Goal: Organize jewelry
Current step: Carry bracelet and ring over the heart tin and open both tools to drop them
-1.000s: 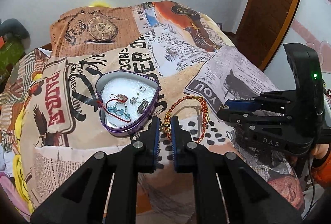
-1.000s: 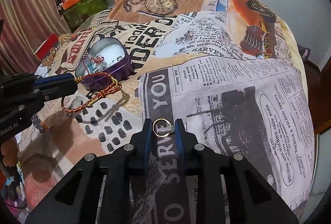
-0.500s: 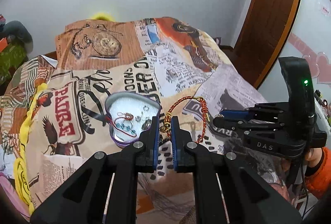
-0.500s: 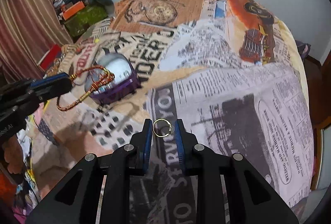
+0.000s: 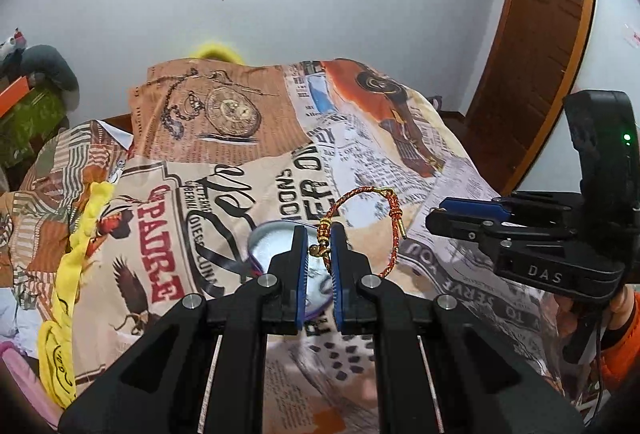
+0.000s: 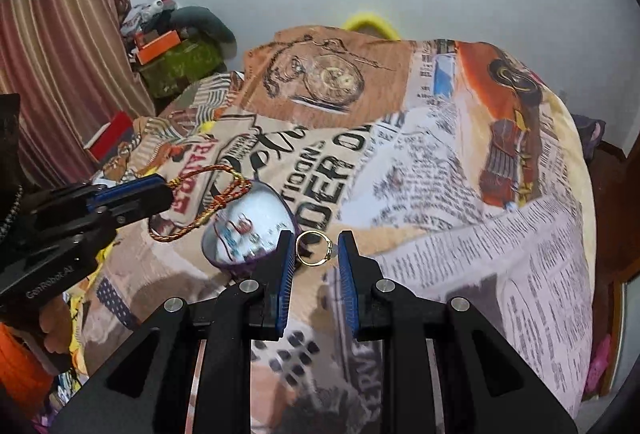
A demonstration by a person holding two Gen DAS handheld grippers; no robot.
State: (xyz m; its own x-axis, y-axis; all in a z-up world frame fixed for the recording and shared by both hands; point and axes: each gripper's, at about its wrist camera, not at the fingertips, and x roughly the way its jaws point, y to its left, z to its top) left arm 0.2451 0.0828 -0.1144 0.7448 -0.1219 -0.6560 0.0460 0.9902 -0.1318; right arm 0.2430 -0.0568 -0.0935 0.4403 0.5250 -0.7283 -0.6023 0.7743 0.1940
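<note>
Both grippers hang above the bedspread (image 6: 460, 234), whose print shows "PADRE", "YOU" and "TO SERVE" among newspaper text. Left gripper (image 5: 319, 246) has its blue pads nearly together, clamped on the gold beads of a red-and-gold braided cord bracelet (image 5: 394, 230); the loop stands upright beyond the fingertips, arching from 12 toward 3 o'clock, its gold-tipped cord ends hanging at 3 o'clock. Right gripper (image 6: 314, 254), marked "DAS" on its body in the left wrist view, pinches a gold ring (image 6: 313, 253) between pads set slightly apart, the hoop facing the camera and its small setting at 3 o'clock against the right pad. Just at 9 o'clock of the ring lies the purple heart-shaped tin (image 6: 248, 230), holding small jewellery too blurred to name. Left gripper's housing reads "GenRobot.AI".
</note>
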